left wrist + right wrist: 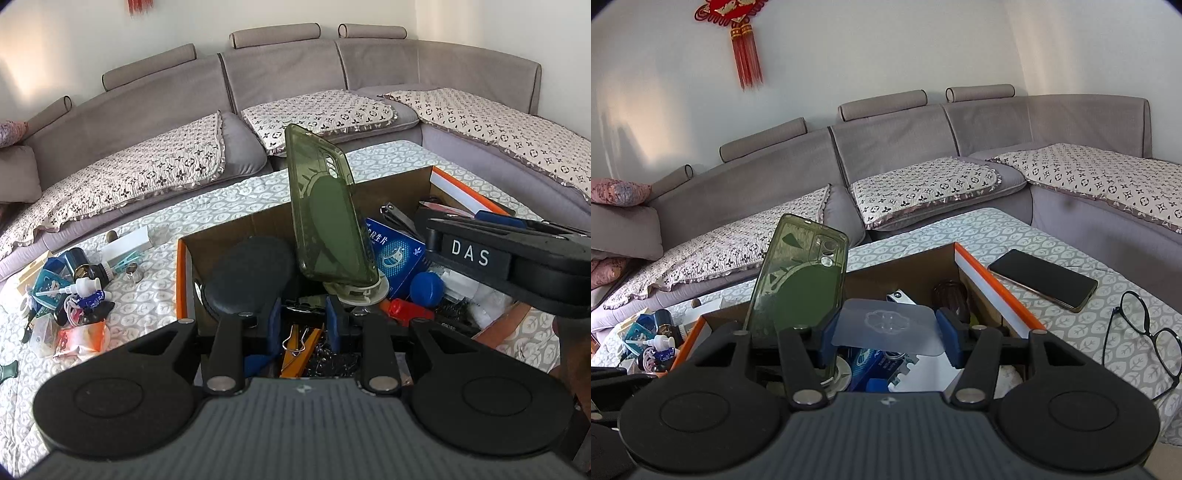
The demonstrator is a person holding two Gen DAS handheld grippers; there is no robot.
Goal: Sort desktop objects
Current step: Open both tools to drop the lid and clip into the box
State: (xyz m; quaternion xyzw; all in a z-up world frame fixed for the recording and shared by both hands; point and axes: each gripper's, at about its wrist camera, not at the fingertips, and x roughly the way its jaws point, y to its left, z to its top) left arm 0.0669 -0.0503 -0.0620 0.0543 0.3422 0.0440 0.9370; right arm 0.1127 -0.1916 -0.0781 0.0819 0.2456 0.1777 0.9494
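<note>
A cardboard box with an orange rim (181, 273) (997, 291) stands on the leaf-patterned table and holds several small items. A translucent green phone case (325, 206) (798, 280) stands tilted in it, its lower end on a white ring (369, 291). My left gripper (304, 317) hangs over the box just short of the case, jaws nearly together; I see nothing pinched between the pads. My right gripper (886, 332) is shut on a clear plastic sheet (886, 321) that bows between its blue fingers above the box. Its black housing marked DAS (476, 254) shows at the right.
In the box lie a black round paddle (251, 269), a blue mask packet (395, 254), a blue ball (426, 290) and a red piece (410, 310). A heap of loose items (81, 291) lies left of the box. A phone (1043, 278) and glasses (1145, 339) lie to the right. A grey sofa (295, 81) rings the table.
</note>
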